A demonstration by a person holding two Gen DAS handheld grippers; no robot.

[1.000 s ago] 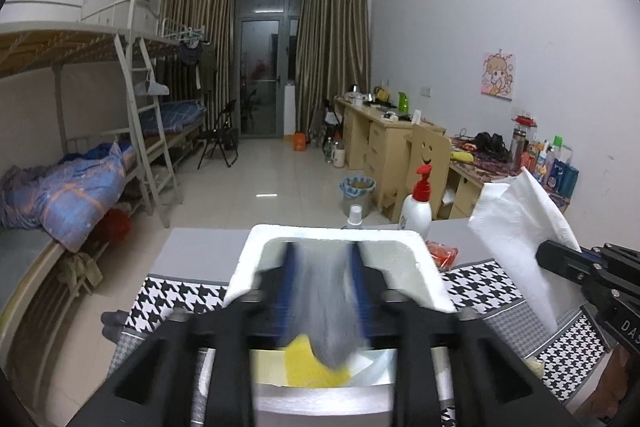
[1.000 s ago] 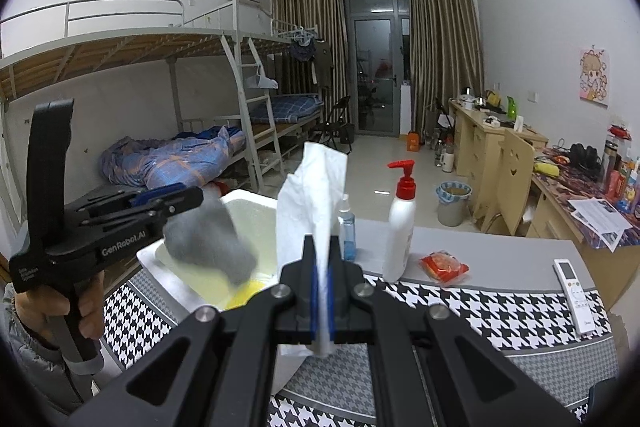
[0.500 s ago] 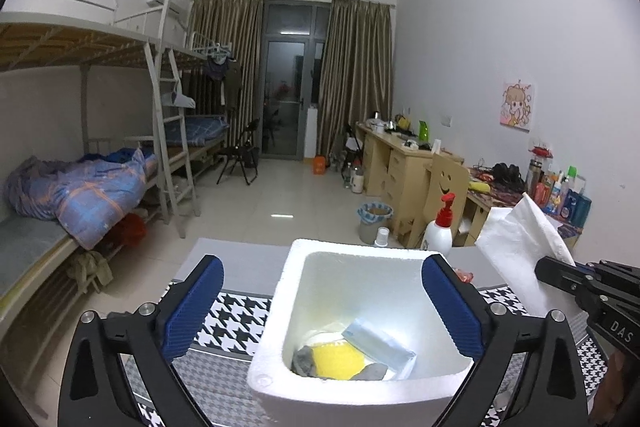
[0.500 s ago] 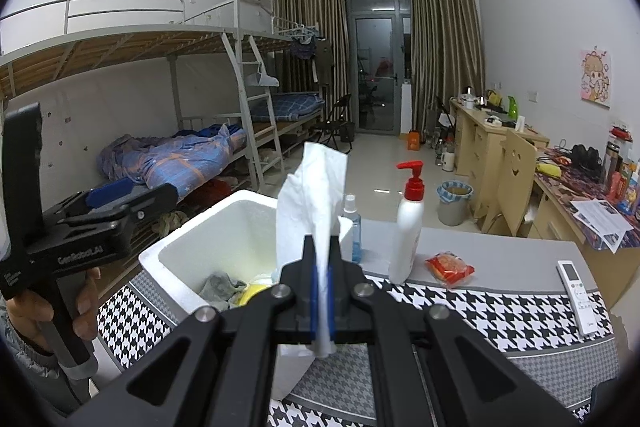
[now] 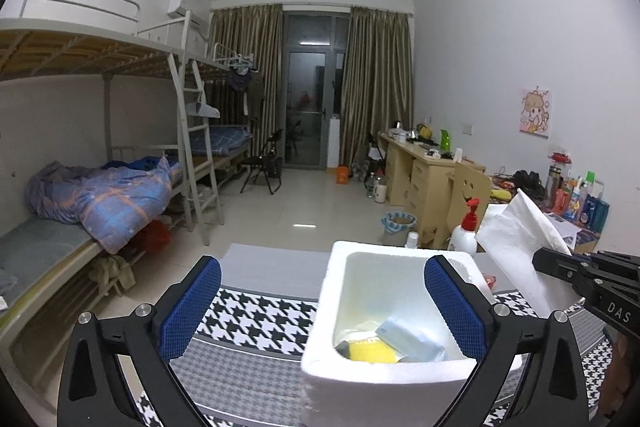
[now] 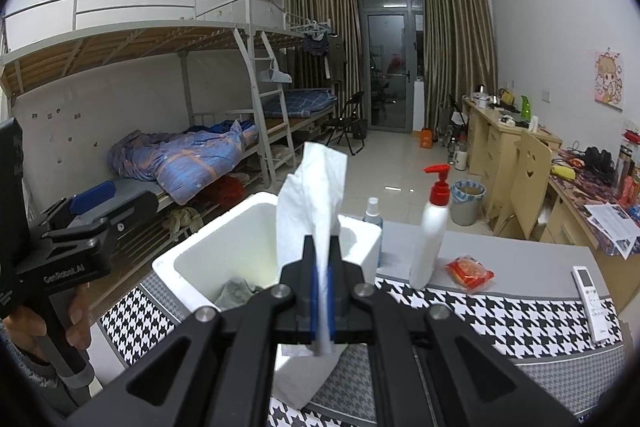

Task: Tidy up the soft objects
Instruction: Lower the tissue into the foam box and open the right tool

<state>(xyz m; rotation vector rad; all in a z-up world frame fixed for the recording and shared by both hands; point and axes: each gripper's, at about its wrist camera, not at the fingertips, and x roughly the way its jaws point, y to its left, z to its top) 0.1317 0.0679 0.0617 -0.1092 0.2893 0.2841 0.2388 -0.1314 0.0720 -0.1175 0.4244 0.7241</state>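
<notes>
The left gripper (image 5: 322, 301) stands wide with nothing between its pads. The right gripper (image 6: 323, 297) pinches a white tissue (image 6: 312, 195), the foam box (image 6: 224, 251) at its ten o'clock.

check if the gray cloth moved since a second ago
Yes. The gray cloth dropped from between the left gripper fingers to the bottom of the white foam box.
</notes>
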